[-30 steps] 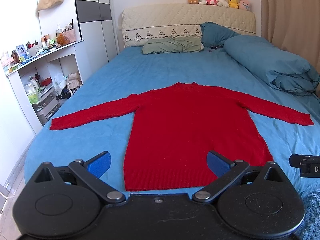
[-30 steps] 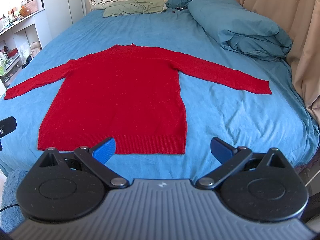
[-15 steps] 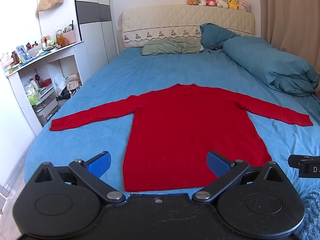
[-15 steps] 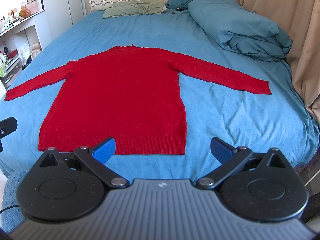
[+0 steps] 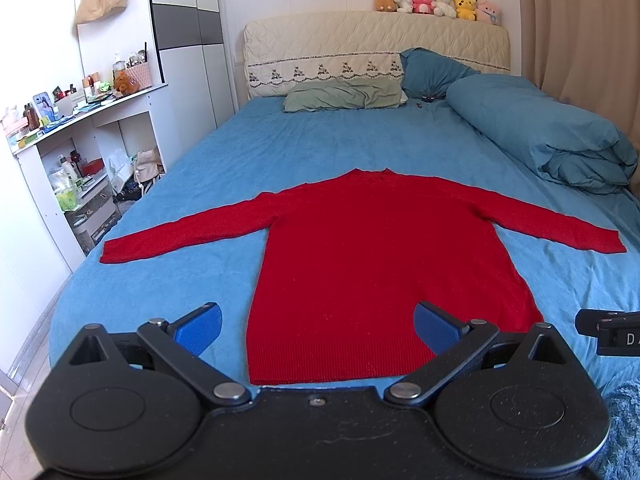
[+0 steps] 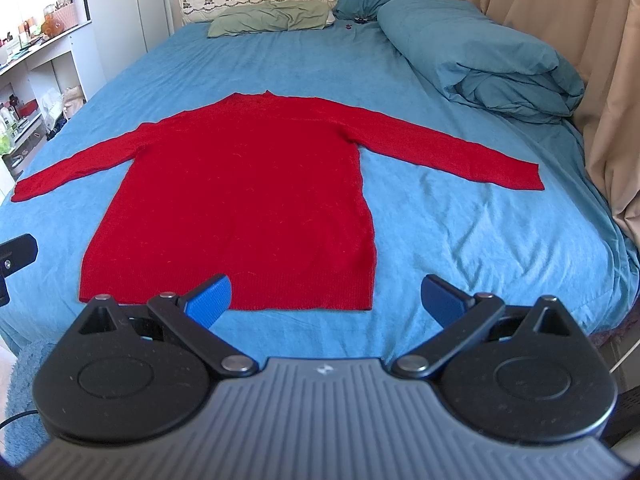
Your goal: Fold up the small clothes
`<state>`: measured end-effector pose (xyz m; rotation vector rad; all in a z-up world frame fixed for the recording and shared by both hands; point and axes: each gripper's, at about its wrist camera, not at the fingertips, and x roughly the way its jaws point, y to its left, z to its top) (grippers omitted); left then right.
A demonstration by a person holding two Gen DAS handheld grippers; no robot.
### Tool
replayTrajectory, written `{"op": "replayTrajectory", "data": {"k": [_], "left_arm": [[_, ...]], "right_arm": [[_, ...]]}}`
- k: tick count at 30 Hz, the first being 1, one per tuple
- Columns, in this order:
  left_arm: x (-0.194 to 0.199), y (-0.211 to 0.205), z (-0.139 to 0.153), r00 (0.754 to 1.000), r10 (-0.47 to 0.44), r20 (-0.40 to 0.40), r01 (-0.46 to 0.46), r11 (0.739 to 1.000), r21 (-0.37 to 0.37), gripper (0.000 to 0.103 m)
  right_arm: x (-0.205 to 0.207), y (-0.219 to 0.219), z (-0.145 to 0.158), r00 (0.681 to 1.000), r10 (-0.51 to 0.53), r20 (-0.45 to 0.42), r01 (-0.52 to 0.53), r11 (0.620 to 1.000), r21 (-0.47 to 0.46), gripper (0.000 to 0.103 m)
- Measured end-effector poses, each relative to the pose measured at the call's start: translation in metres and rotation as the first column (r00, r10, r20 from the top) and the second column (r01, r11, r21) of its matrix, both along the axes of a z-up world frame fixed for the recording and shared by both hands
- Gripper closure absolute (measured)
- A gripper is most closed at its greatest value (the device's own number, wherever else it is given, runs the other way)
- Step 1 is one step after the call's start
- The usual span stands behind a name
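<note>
Sweater (image 5: 376, 264) lies flat on my blue bed (image 5: 320, 140), sleeves spread, both claws (image 5: 318, 326) (image 6: 326, 298) wide near its hem.

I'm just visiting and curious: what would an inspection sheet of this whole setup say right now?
Surface: blue bed sheet, lightly wrinkled.
Job's things: red sweater flat, unfolded, sleeves spread.
Clutter: rolled duvet, green pillow, small dark bits by the pillows.
Grippers: left tool and right tool both open, holding nothing, short of the hem.
Cables: thin dark cable at the right view's lower left.
Surroundings: crowded shelves, plush toys, curtain.
</note>
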<state>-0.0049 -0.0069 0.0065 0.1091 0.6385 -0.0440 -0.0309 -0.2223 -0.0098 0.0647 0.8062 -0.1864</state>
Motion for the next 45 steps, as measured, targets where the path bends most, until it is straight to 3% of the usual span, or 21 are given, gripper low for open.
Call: {"op": "replayTrajectory", "data": {"k": [27, 37, 45], "left_arm": [[-0.003, 0.004, 0.006, 1.0, 0.006, 0.012, -0.006, 1.0, -0.011, 0.0], [0.011, -0.008, 0.06, 0.992, -0.016, 0.128, 0.022, 0.999, -0.042, 0.0], [0.088, -0.044, 0.102, 0.97, -0.101, 0.222, 0.117, 0.991, -0.058, 0.0]], "right_arm": [[0.002, 0.006, 0.011, 1.0, 0.005, 0.009, -0.005, 1.0, 0.001, 0.0], [0.005, -0.015, 0.07, 0.992, -0.044, 0.122, 0.042, 0.999, 0.017, 0.0], [0.052, -0.082, 0.094, 0.968, -0.181, 0.174, 0.17, 0.982, 0.078, 0.0]]}}
